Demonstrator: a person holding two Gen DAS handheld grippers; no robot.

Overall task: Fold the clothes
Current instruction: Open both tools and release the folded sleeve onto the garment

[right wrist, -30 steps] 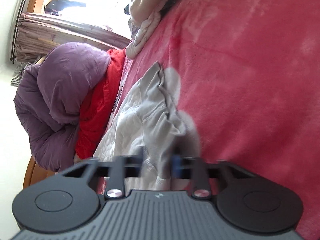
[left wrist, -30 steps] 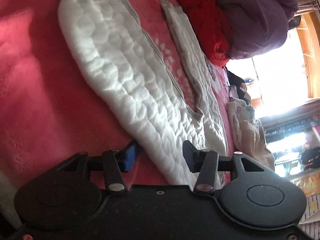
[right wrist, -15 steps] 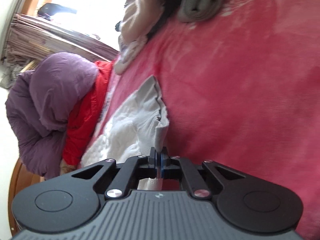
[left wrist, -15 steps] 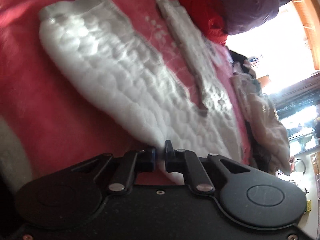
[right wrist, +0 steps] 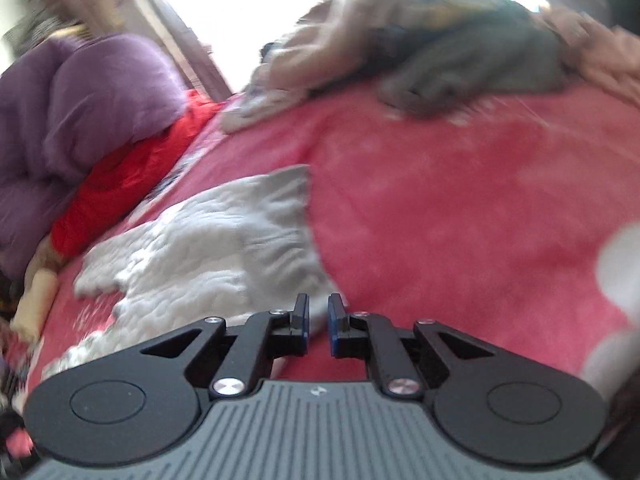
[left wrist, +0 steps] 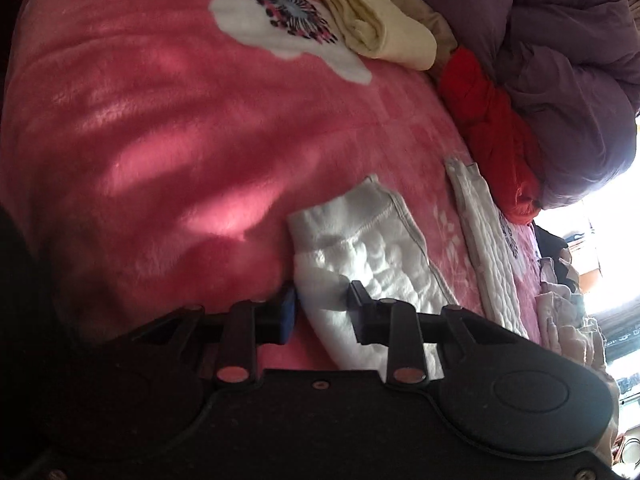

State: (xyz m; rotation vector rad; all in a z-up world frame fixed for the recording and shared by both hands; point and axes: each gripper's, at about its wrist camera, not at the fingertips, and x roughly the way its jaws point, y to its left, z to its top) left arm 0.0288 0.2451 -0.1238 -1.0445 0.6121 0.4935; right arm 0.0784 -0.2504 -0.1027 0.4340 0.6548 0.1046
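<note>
**White garment folded on the pink blanket, both grippers letting go**

A pink blanket (left wrist: pixel 168 128) with a white flower print covers the bed and carries everything. Along its far edge lies a bulky purple quilt (left wrist: pixel 560 52) with a red garment (left wrist: pixel 496 128) tucked against it. In the left wrist view a folded cream towel (left wrist: pixel 376 28) sits by the flower print. In the right wrist view, which is blurred, a heap of grey and beige clothes (right wrist: pixel 460 52) lies at the blanket's far side under a bright window.

The white garment (left wrist: pixel 360 256), quilted and soft, lies mid-blanket with one end doubled over on itself; a separate narrow part of it stretches beside the red garment.

The left gripper (left wrist: pixel 320 304) hangs just over the garment's folded end. Its jaws are parting, with the cloth's edge in the gap and the pads not pressing it. The right gripper (right wrist: pixel 318 320) is at the garment's near corner; its jaws are also opening, a narrow gap showing between the blue pads, with nothing held.
</note>
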